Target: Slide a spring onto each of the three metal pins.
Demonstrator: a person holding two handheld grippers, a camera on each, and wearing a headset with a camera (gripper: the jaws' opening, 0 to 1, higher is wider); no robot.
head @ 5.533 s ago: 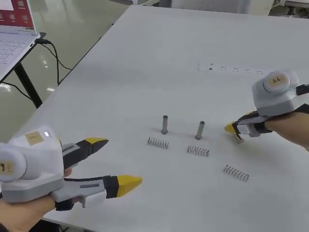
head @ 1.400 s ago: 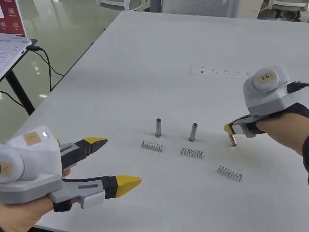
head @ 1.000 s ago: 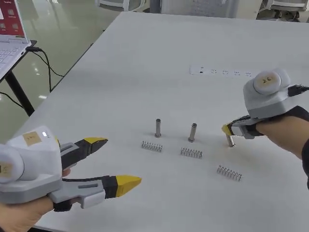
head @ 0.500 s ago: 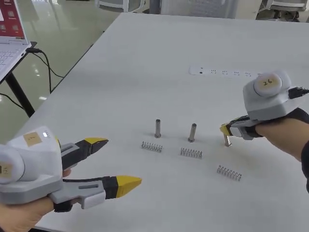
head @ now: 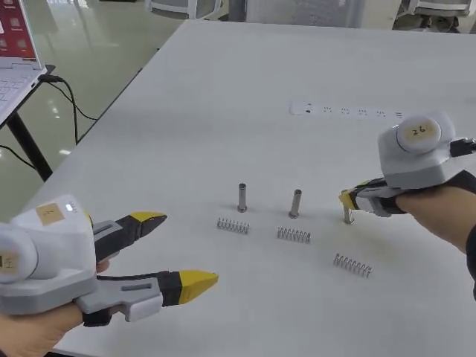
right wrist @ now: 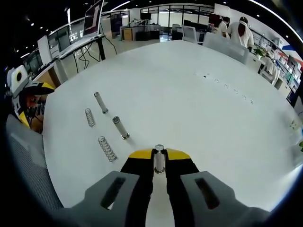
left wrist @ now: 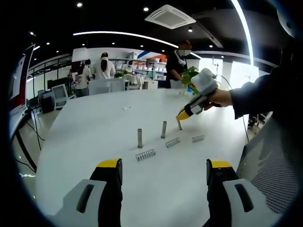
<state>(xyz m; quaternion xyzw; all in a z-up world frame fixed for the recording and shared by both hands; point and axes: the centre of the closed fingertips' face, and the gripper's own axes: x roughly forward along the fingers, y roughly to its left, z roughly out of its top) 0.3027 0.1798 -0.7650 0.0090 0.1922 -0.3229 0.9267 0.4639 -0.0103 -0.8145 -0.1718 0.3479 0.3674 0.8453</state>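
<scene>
- Head view: my left gripper (head: 186, 249) is spread wide with nothing between its tips. My right gripper (head: 346, 199) is pinching the third pin (head: 347, 216).
- Left gripper view: the standing pins (left wrist: 139, 138) are well ahead of my fingers, with the springs (left wrist: 145, 154) lying just in front of them.
- Right gripper view: the jaws are clamped on that pin.

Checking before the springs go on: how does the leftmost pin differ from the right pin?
The leftmost pin stands free, untouched; the right pin is clamped between the fingers of the right gripper. The left spring lies close in front of the leftmost pin; the right spring lies farther from the right pin. Both are metal pins with no spring on them.
</scene>
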